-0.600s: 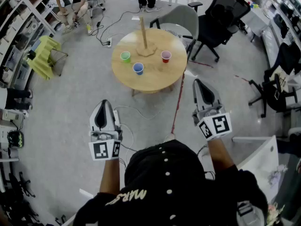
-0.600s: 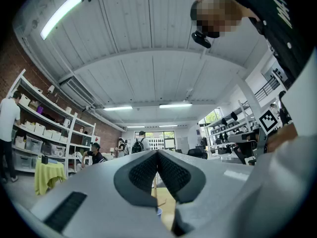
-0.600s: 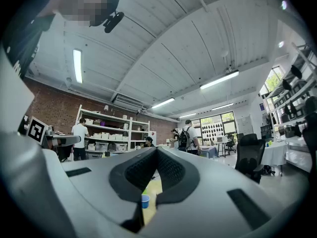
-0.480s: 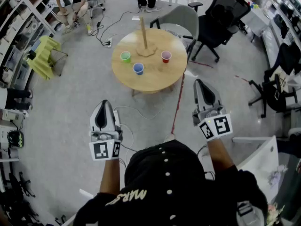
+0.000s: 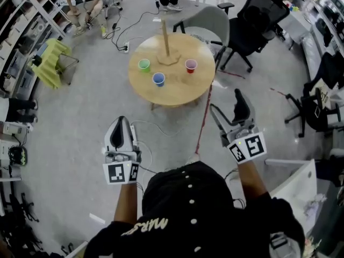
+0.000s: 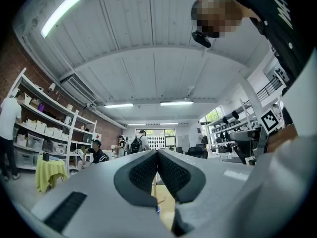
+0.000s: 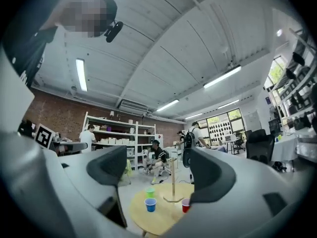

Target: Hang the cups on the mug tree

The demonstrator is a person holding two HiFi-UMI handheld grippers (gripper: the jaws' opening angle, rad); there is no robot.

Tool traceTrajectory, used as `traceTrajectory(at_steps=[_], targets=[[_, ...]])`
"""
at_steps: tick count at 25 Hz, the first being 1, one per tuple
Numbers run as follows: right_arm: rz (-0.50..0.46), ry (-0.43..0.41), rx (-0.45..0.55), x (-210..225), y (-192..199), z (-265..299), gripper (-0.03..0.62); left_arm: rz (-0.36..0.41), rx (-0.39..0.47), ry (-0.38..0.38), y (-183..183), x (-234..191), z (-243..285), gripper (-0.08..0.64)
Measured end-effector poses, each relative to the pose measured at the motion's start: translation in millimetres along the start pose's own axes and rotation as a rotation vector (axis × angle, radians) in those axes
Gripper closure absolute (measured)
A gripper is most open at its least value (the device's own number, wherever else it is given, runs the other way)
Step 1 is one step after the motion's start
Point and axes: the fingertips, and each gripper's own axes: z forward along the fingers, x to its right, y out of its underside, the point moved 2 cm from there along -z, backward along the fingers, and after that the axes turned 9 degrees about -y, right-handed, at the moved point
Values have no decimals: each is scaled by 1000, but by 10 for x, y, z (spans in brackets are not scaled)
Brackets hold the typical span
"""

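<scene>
Both tongs are empty and held out over the floor, well short of the table: the left tongs (image 5: 120, 123) are clenched, pads pressed together on nothing, and the right tongs (image 5: 226, 101) stand spread wide. Farther off is the round wooden table (image 5: 177, 94), with all three cups standing upright on it: the blue cup (image 5: 158, 78) nearest, the green cup (image 5: 143, 64) to its far left, the red cup (image 5: 190, 65) to the right. I judge them light, thin-walled and easy to crush or let slip, so I would pinch one wall at the rim, gently. Behind them, at the table's far side, stands the mug tree (image 5: 165, 39), with no cup on it. I cannot make out its pegs, nor whether the cups have handles. The left tongs' own view hides nearly the whole table behind its jaws.
</scene>
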Motion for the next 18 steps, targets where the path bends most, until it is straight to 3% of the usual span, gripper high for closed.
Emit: traceTrajectory(at_steps=[3, 18], targets=[[-10, -28, 4, 40, 37, 20, 241, 9, -11, -12, 34, 57, 38, 566], [37, -50, -6, 542, 288, -62, 256, 19, -46, -30, 231, 541, 231, 566]])
